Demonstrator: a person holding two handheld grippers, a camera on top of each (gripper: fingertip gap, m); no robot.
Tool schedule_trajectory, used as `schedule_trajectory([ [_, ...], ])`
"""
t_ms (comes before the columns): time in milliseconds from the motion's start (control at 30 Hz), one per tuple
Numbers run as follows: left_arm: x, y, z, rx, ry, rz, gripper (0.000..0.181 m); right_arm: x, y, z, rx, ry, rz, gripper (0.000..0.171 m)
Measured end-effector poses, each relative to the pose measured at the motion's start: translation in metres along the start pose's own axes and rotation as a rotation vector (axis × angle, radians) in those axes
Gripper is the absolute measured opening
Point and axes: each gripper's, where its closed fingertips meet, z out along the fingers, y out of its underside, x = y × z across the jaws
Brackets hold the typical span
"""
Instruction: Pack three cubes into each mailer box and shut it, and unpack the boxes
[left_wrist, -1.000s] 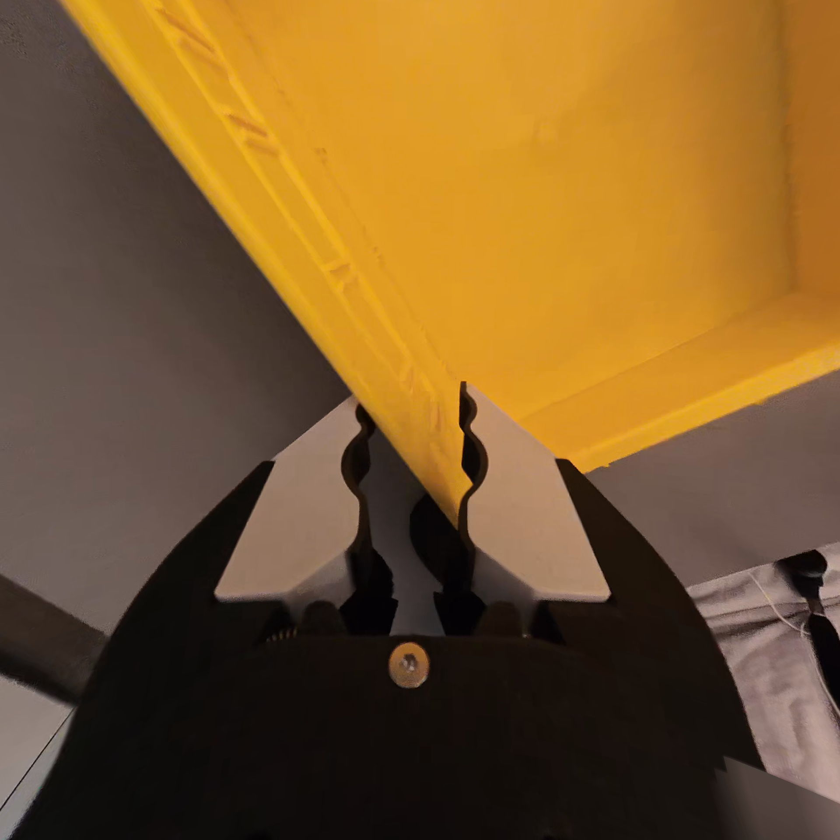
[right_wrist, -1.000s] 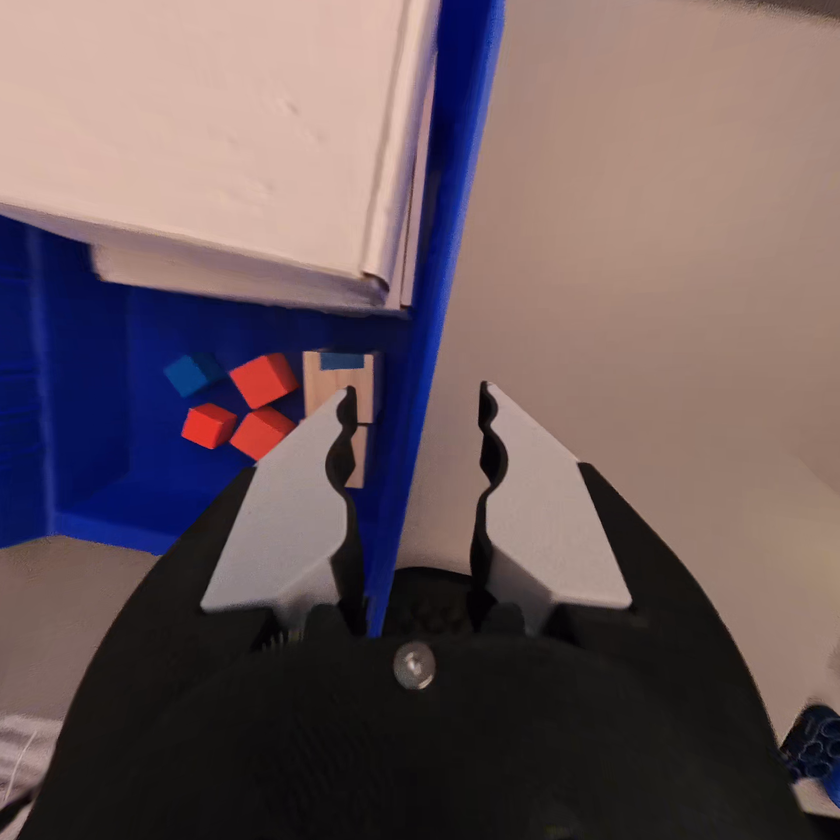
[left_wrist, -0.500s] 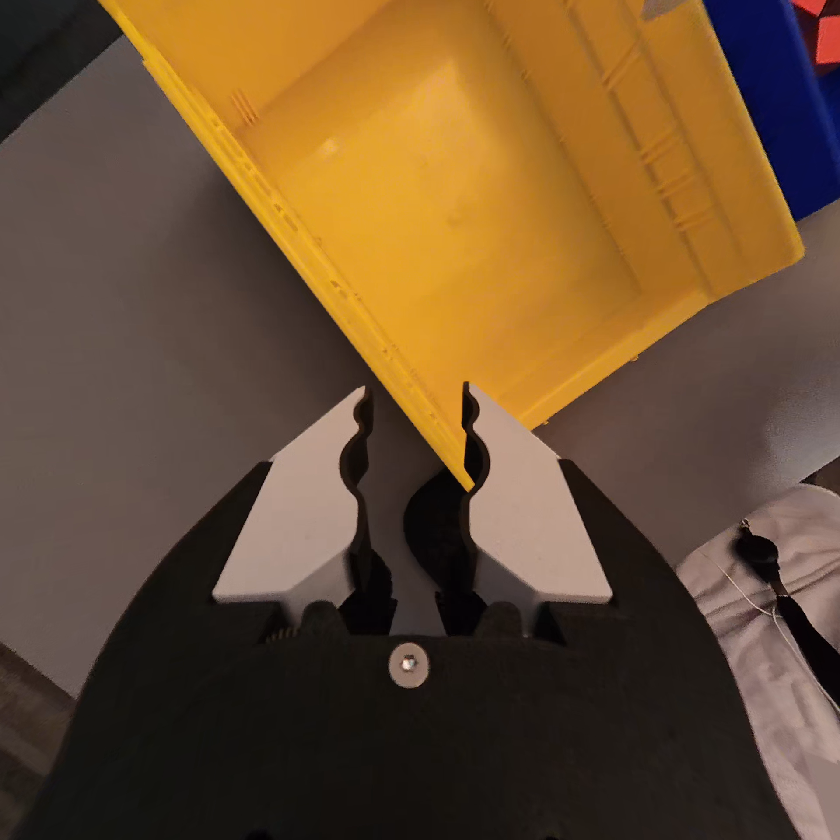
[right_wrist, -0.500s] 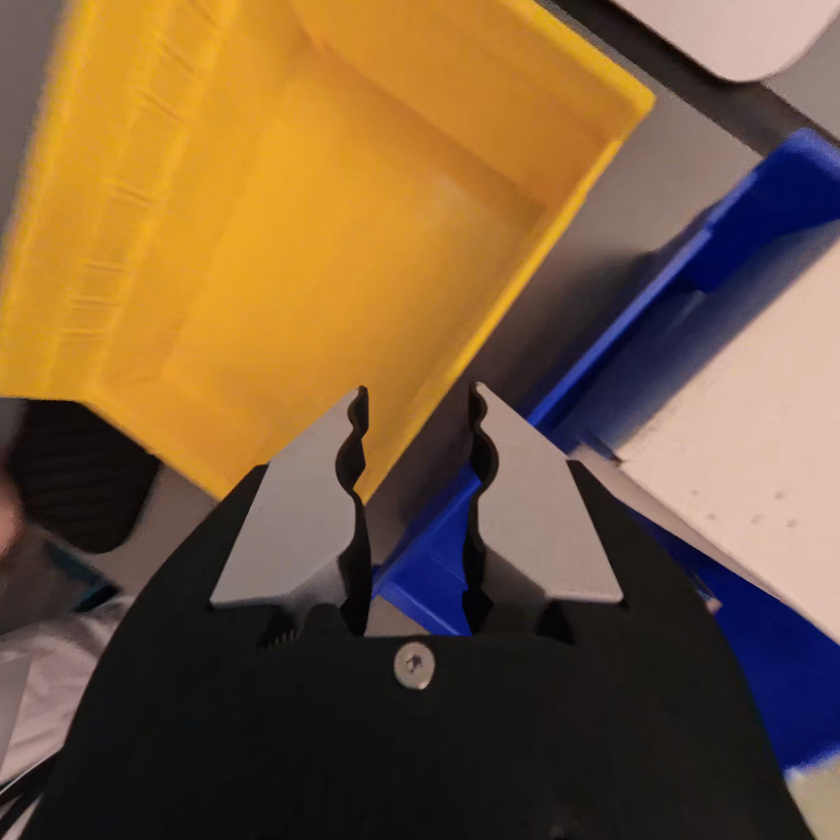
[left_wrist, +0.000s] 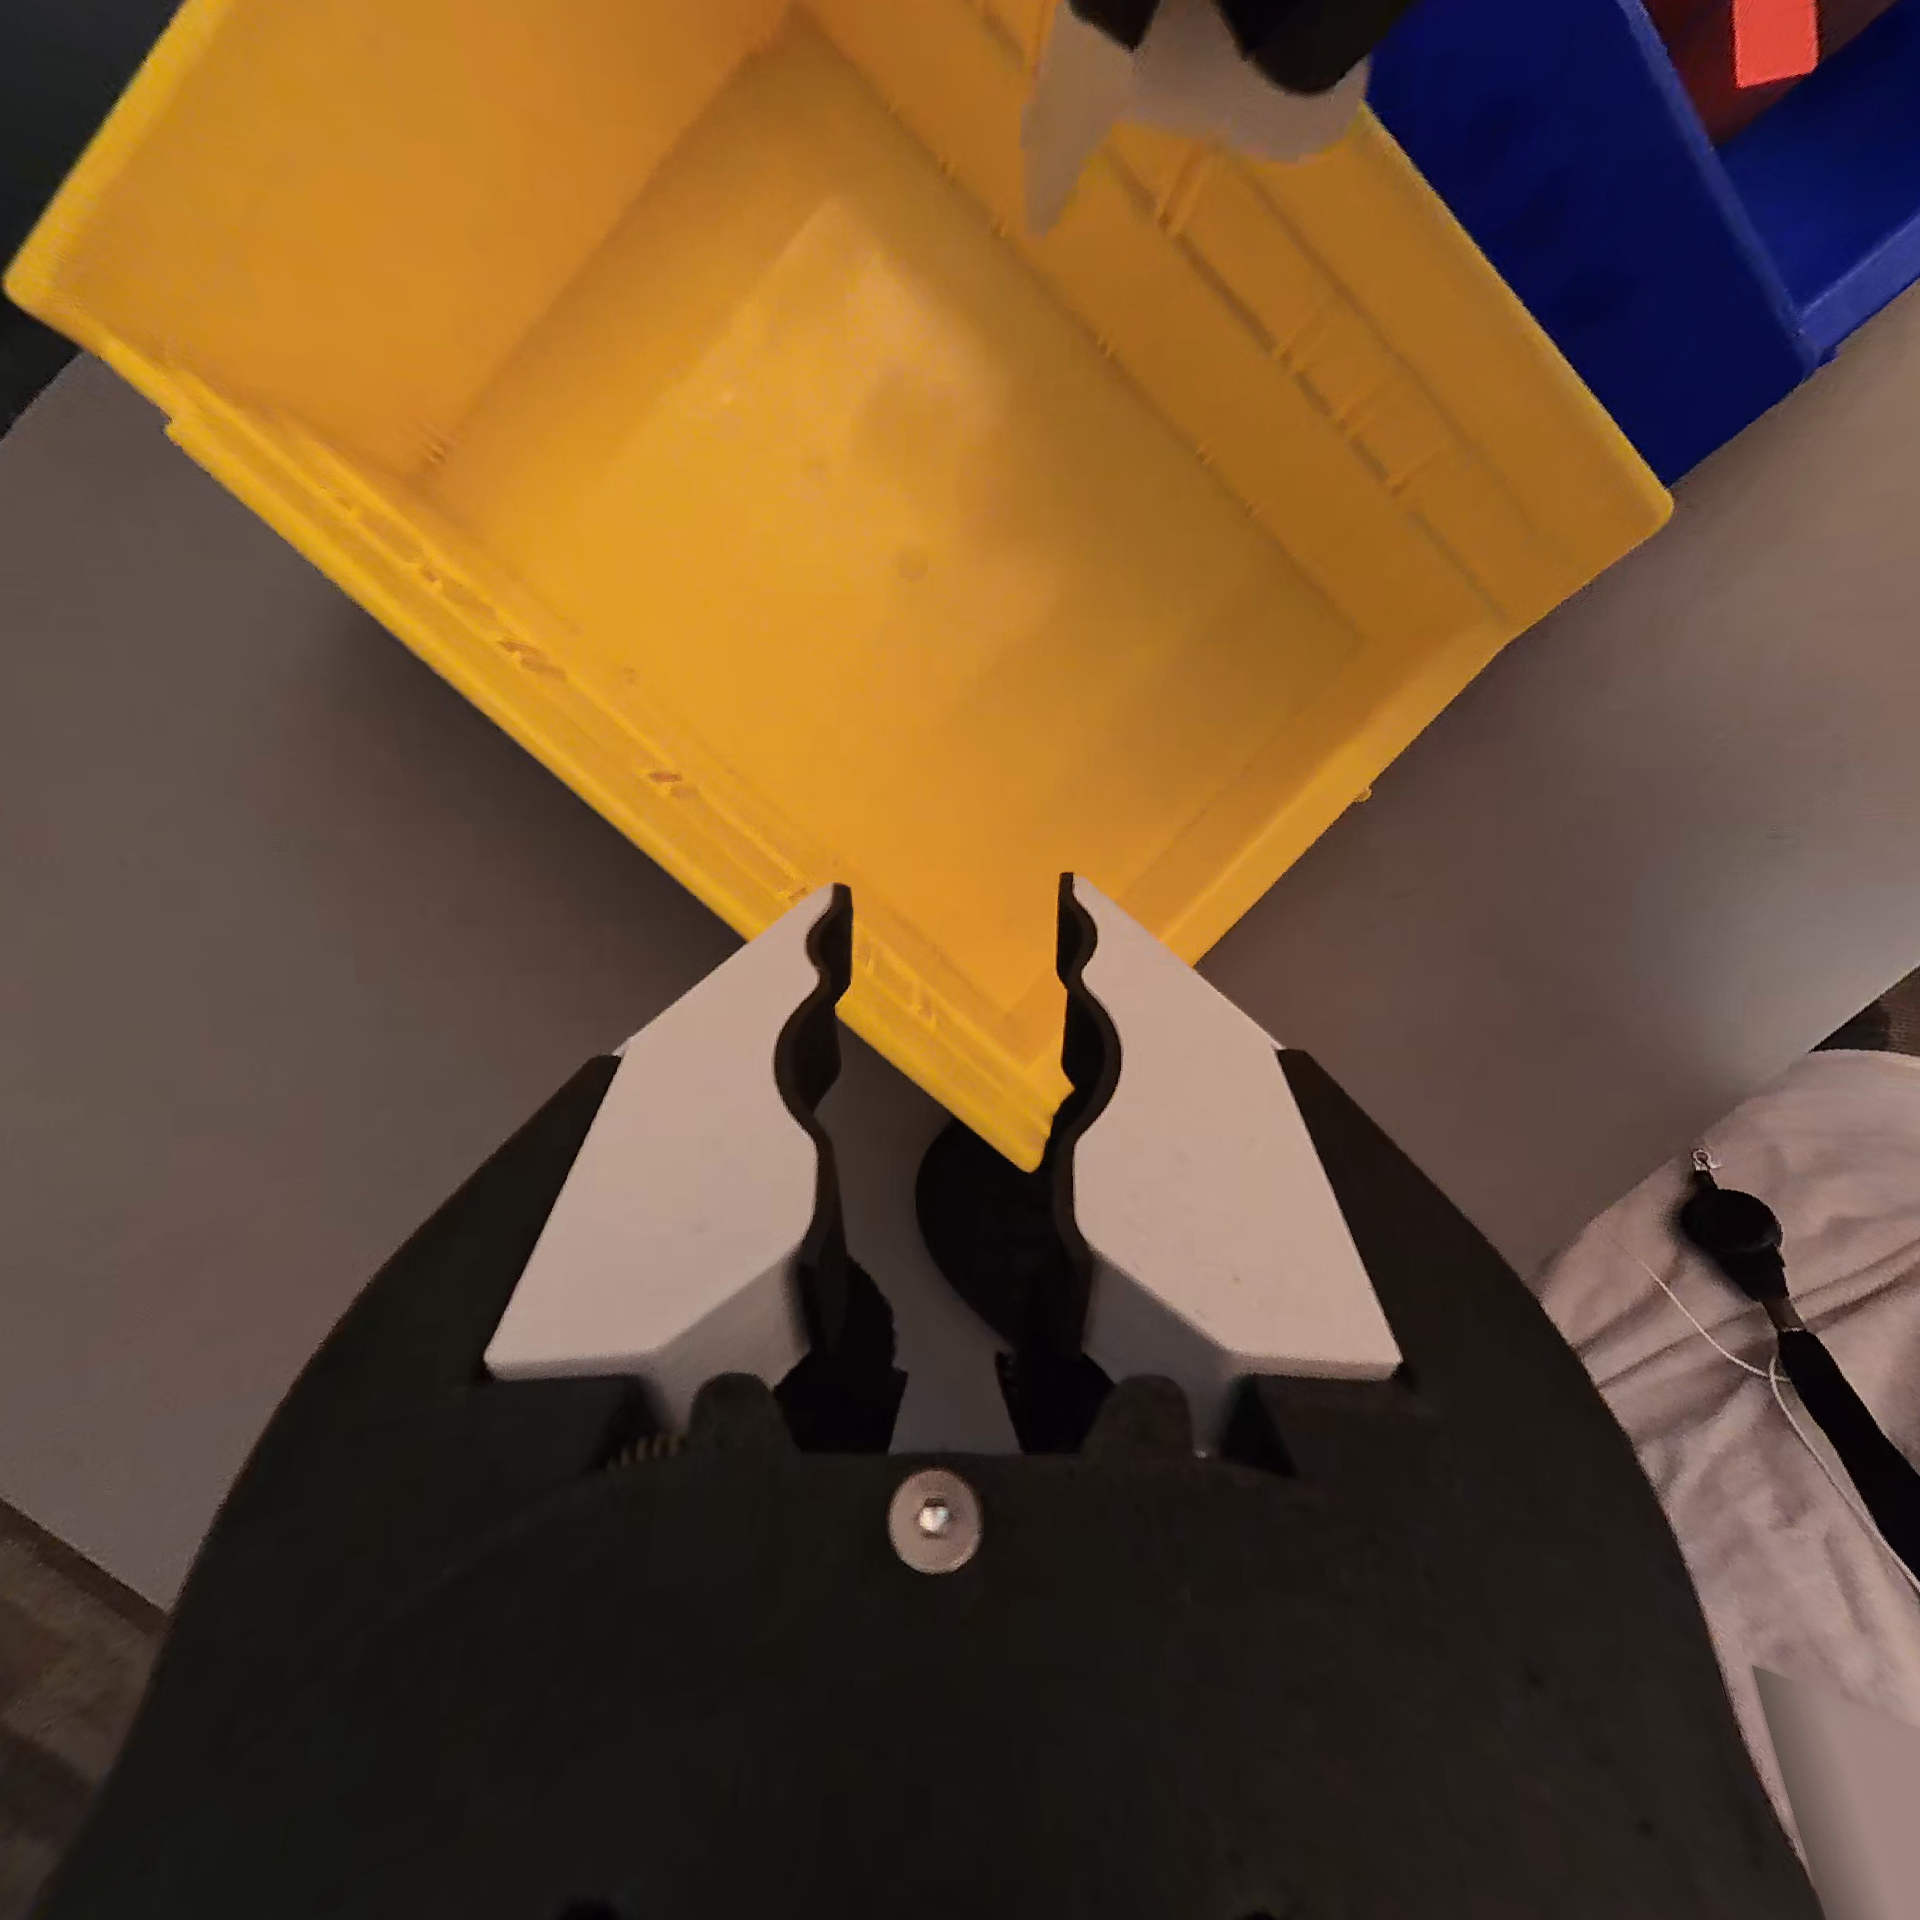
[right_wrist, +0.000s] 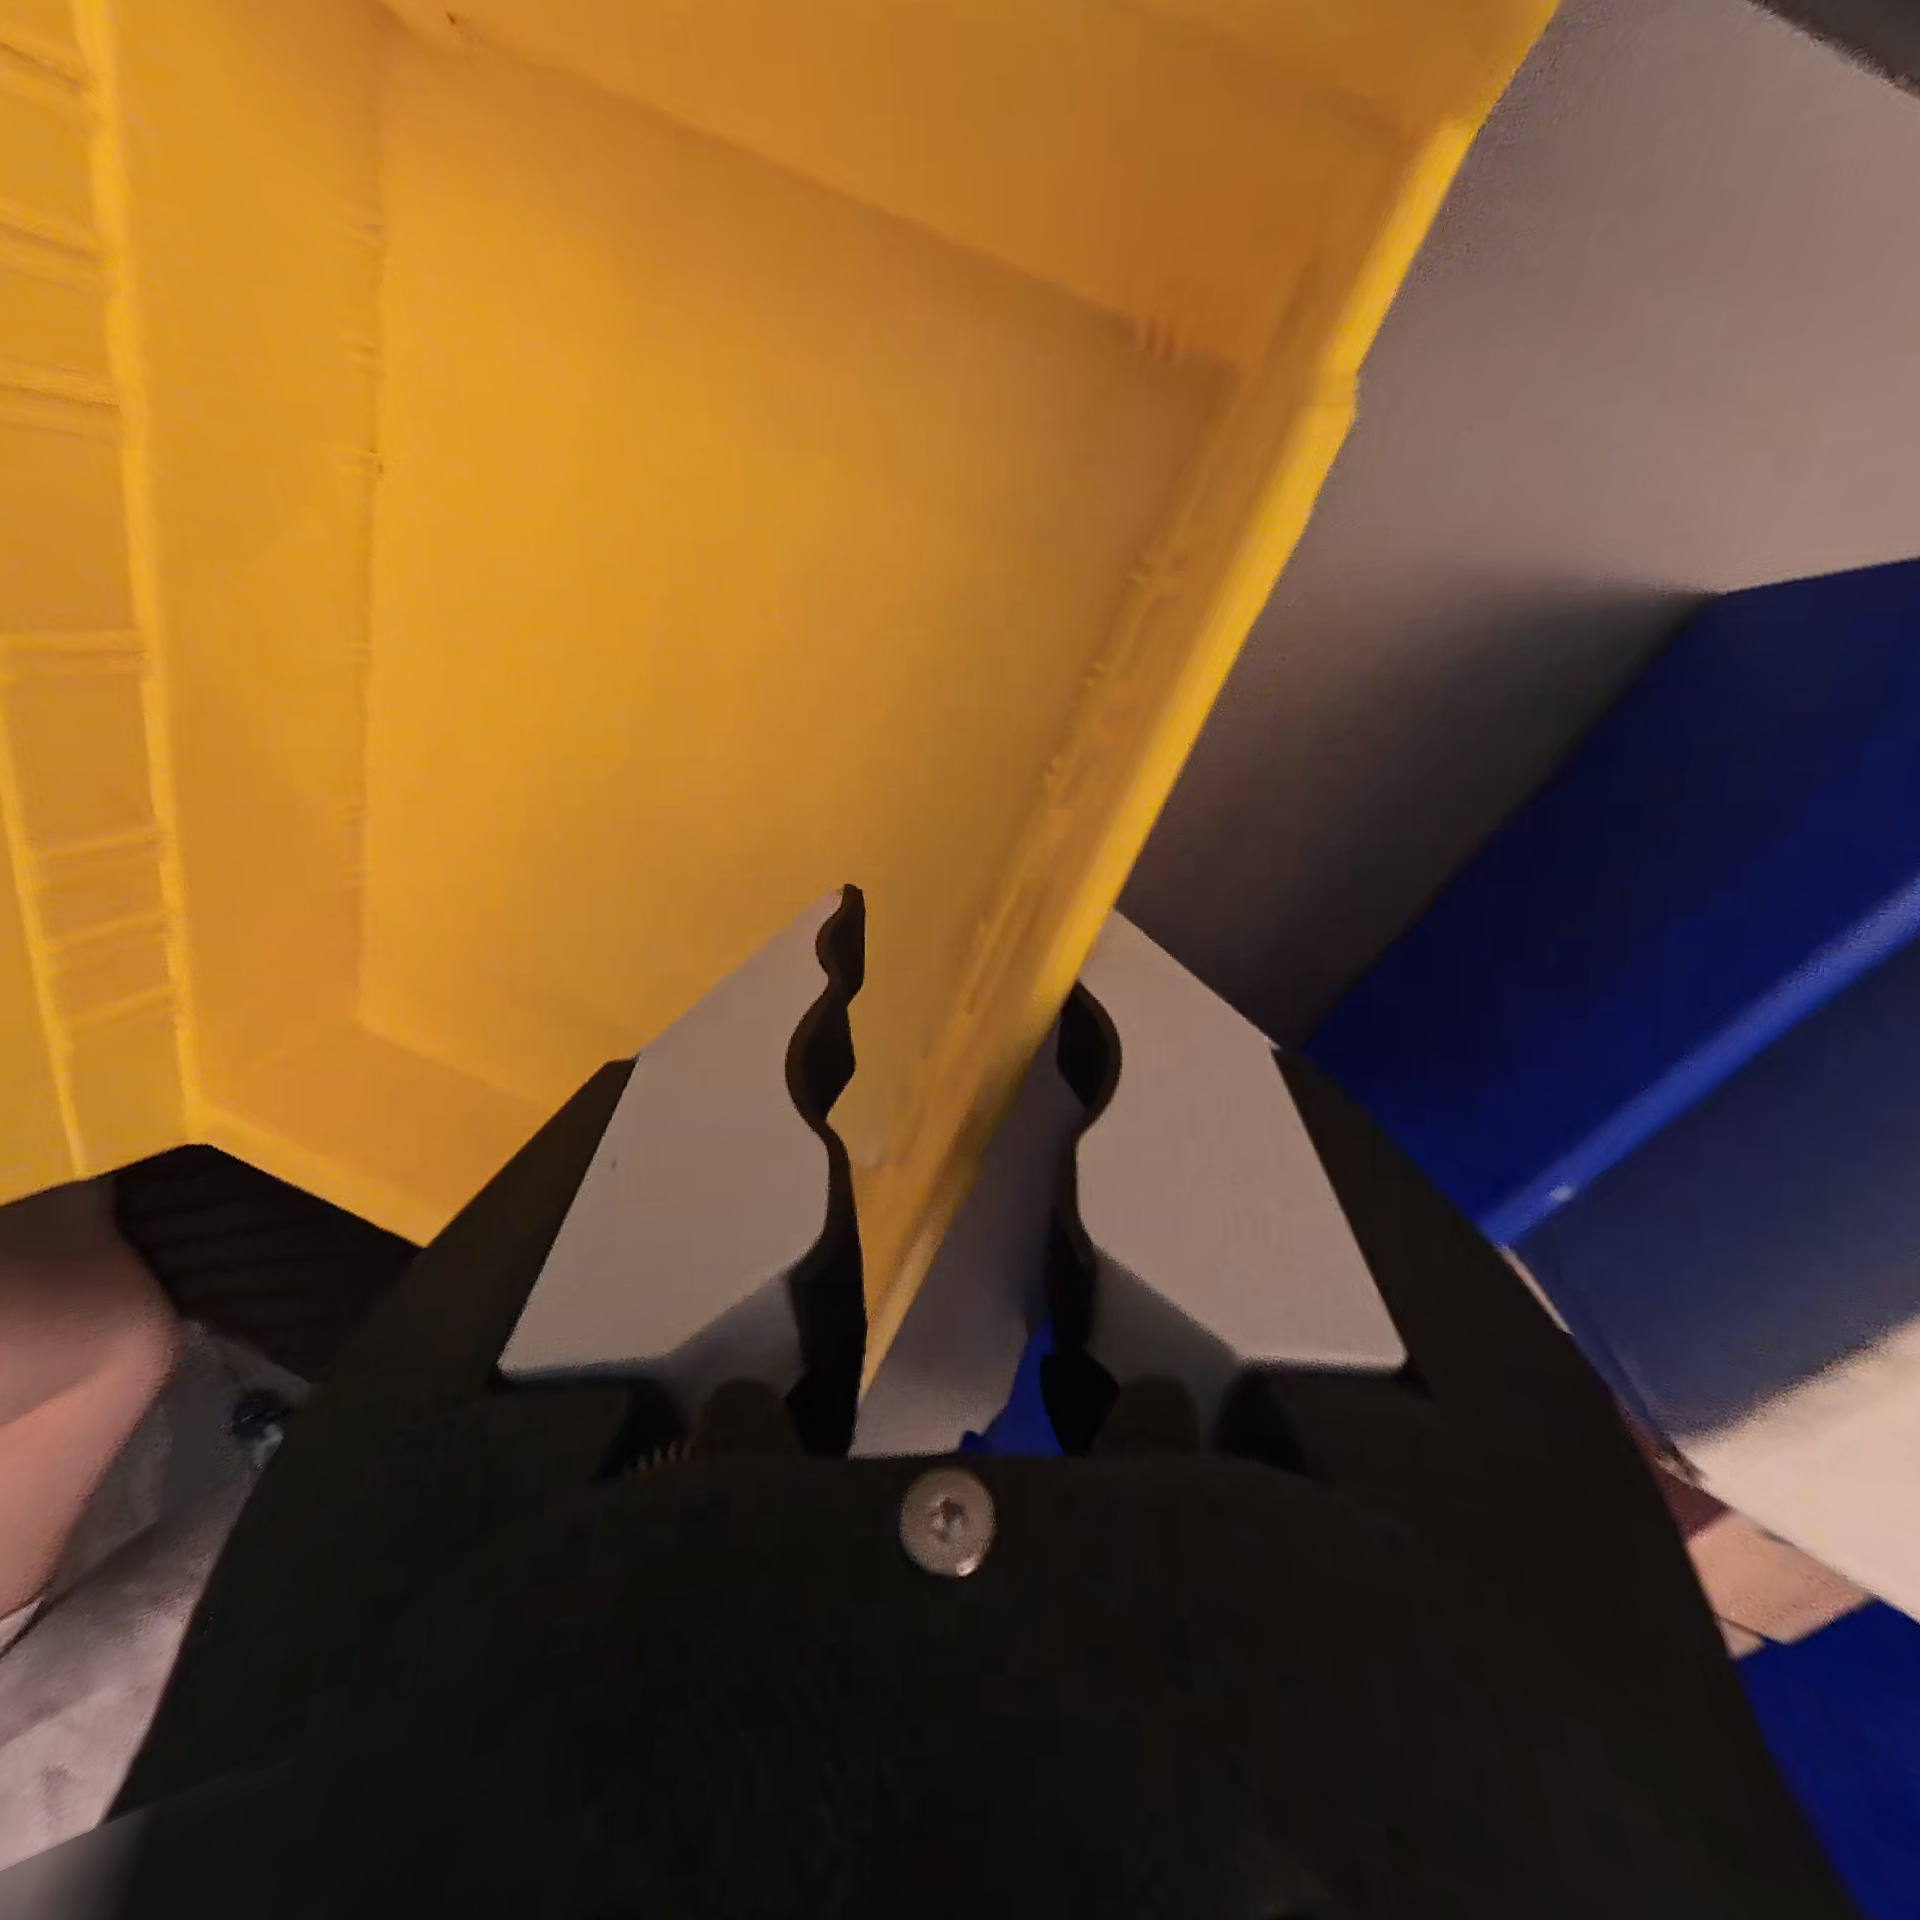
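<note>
both grippers, left (left_wrist: 948, 904) and right (right_wrist: 961, 935), spread apart, seemingly straddling ribbed yellow plastic bin (left_wrist: 831, 499) walls.

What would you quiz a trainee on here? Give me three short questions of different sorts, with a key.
1. True or false: the floor of the yellow bin is covered with cubes.
2. What does the right claw straddle? A) a wall of the yellow bin; B) a wall of the other bin; C) a cube.
3. Fill in: the bin standing beside the yellow one is ____ in colour.

Key
1. False: no cube shows in it.
2. A, with the jaws apart on either side of the wall.
3. Blue: it is the blue bin.
</note>
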Motion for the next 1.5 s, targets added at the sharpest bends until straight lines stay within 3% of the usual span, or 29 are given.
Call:
schedule_trajectory([
  [100,0.001,0.000,-0.001,0.002,0.000,0.008,0.038,0.003,0.005,0.015,-0.071,0.033,0.015,0.034],
  [233,0.001,-0.001,-0.004,0.014,0.000,0.009,0.037,0.014,0.003,0.023,-0.091,0.130,-0.003,0.015],
  [367,0.000,0.000,-0.004,0.015,-0.005,0.003,0.037,0.014,0.004,0.024,-0.140,0.093,0.069,0.006],
  [533,-0.002,-0.003,-0.007,0.035,-0.018,0.003,0.035,0.007,-0.003,0.021,-0.169,-0.006,0.174,0.005],
  [733,-0.001,-0.020,-0.029,0.179,-0.038,0.004,0.032,0.010,-0.015,-0.004,-0.171,0.036,0.179,0.006],
  [867,0.001,-0.048,-0.068,0.423,-0.063,0.000,0.044,0.013,-0.025,-0.045,-0.141,0.088,0.156,0.007],
  [1067,0.001,-0.077,-0.169,0.999,-0.079,-0.071,0.060,0.026,-0.017,-0.138,-0.111,0.078,0.138,0.007],
  [1200,0.012,-0.077,-0.203,1.222,0.082,-0.091,0.071,0.070,0.013,-0.213,-0.067,0.093,0.189,0.006],
  [1267,0.023,-0.084,-0.192,1.194,0.202,-0.089,0.079,0.105,0.036,-0.249,-0.025,0.122,0.249,0.006],
  [1367,0.038,-0.100,-0.139,1.002,0.294,-0.095,0.091,0.164,0.082,-0.296,0.040,0.183,0.365,0.007],
  [1500,0.082,-0.130,-0.063,0.815,0.465,-0.070,0.086,0.240,0.157,-0.339,0.111,0.246,0.533,0.007],
])
